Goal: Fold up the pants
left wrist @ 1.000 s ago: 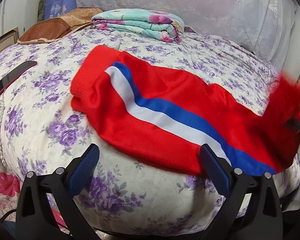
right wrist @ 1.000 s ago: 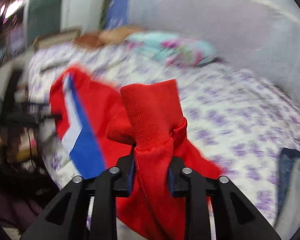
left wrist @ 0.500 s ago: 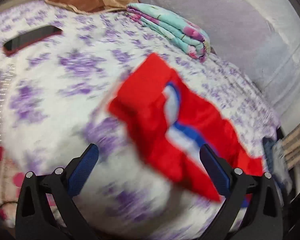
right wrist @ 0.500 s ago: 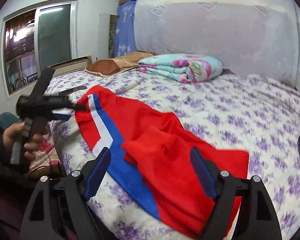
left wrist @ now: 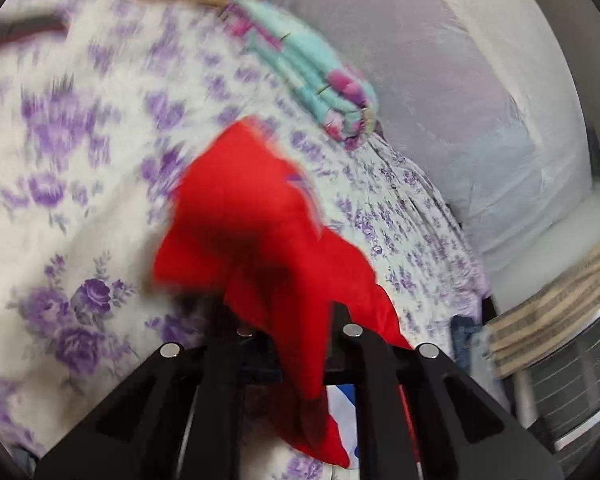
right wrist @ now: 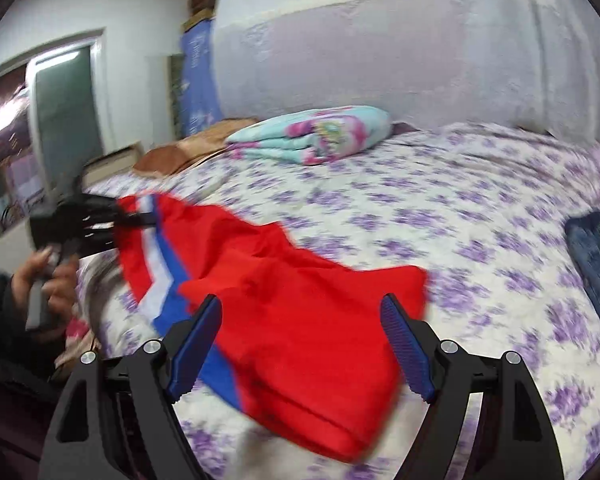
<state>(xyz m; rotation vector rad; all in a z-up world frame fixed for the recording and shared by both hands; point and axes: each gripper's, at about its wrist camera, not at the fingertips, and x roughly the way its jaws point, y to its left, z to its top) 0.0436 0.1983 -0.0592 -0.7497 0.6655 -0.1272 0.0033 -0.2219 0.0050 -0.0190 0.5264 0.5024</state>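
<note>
We work over a bed [right wrist: 440, 208] with a purple-flowered sheet; a folded blanket [right wrist: 316, 136] lies far ahead of both tools by the headboard. The pants [right wrist: 284, 304] lie across the near edge, one end folded over just ahead of our right gripper [right wrist: 300, 348], whose jaws stand spread and empty, the red cloth beyond them. Our left gripper [left wrist: 296, 344] is pressed together on the other end of the pants, cloth bunched and lifted between its fingers. As we judge it, the step in hand is carrying this end across onto the folded part. To do it well, we should lift just enough, keep the cloth taut, line edge on edge, and release only once it lies flat.
</note>
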